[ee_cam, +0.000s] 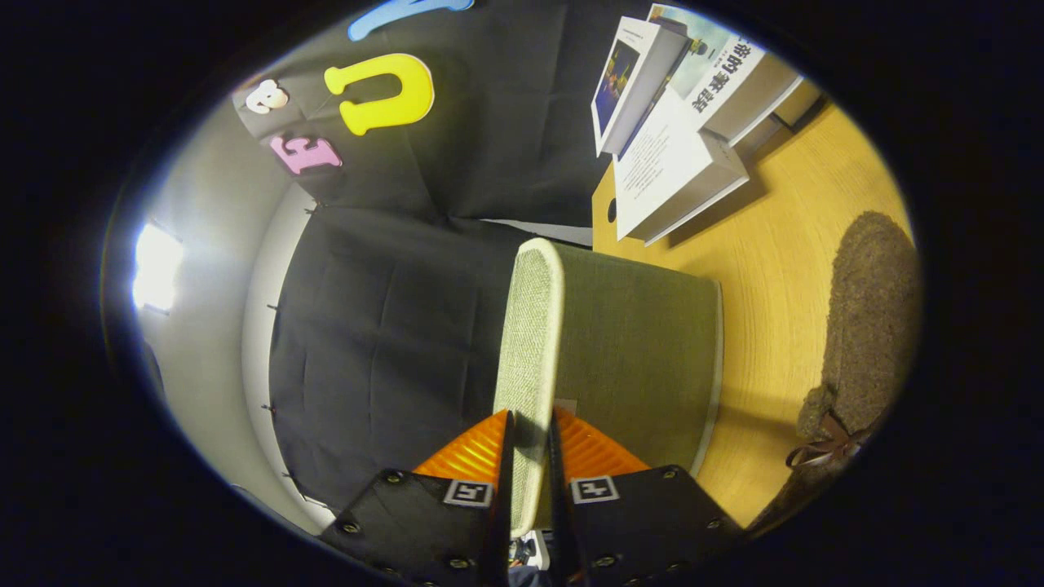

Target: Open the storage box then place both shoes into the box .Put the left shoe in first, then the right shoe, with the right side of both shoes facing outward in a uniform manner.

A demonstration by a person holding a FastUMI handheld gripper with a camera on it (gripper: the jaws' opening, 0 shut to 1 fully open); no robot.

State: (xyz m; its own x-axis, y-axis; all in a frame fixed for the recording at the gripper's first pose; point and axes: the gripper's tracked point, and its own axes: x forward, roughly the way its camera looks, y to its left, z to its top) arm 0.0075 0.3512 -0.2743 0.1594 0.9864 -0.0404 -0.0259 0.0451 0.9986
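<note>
Currently the lid (530,342) of the storage box (644,359) is pinched at its edge between the narrowed fingers (530,440) and held raised. Opening is judged underway; a brown shoe (864,326) waits on the counter (775,244) beside the box, unplaced.

Dim, warm booth light; glaring lamp (155,265) apparently overhead; strong fisheye warping at edges.

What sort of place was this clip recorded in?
Probably a staged recording booth: black cloth wall behind a wooden tabletop with stacked books. The claw is clamped on the green storage box's lid; a brown shoe lies nearby.
</note>
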